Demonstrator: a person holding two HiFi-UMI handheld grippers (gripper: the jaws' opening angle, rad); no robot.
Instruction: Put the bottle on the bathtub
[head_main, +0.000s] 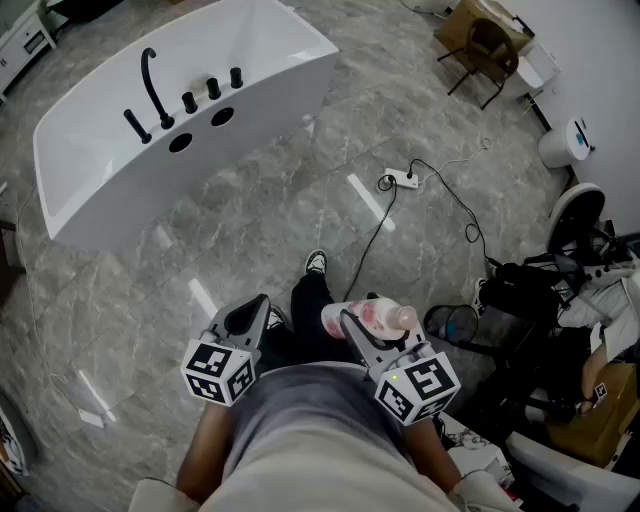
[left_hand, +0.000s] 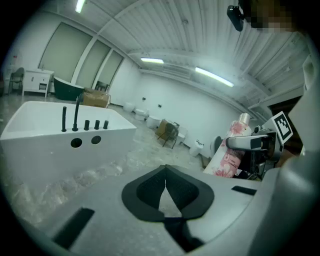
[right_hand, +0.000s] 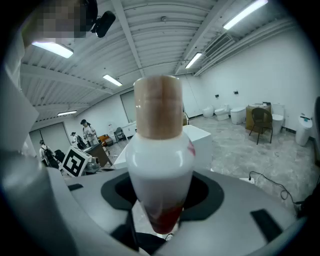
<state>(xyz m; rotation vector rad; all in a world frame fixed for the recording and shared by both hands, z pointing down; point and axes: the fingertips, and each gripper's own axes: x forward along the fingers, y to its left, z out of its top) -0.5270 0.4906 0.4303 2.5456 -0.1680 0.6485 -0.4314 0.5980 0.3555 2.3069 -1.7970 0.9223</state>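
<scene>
The white freestanding bathtub (head_main: 250, 75) stands on the floor at the upper left, with a black tap (head_main: 155, 90) and knobs on its near rim. A pink-and-white bottle (head_main: 370, 318) with a beige cap is held low in front of the person's body, and my right gripper (head_main: 352, 322) is shut on it. In the right gripper view the bottle (right_hand: 160, 150) fills the middle between the jaws of the right gripper (right_hand: 160, 200), cap pointing away. My left gripper (head_main: 262, 305) is beside it, shut and holding nothing (left_hand: 165, 170). The left gripper view shows the bathtub (left_hand: 60, 145) ahead and the bottle (left_hand: 232, 147) at the right.
A power strip with a black cable (head_main: 403, 180) lies on the marble floor between me and the tub. A chair (head_main: 490, 45) and boxes stand at the back right, with a toilet (head_main: 565, 145) and dark clutter (head_main: 540, 300) along the right. The person's shoe (head_main: 316, 262) is below.
</scene>
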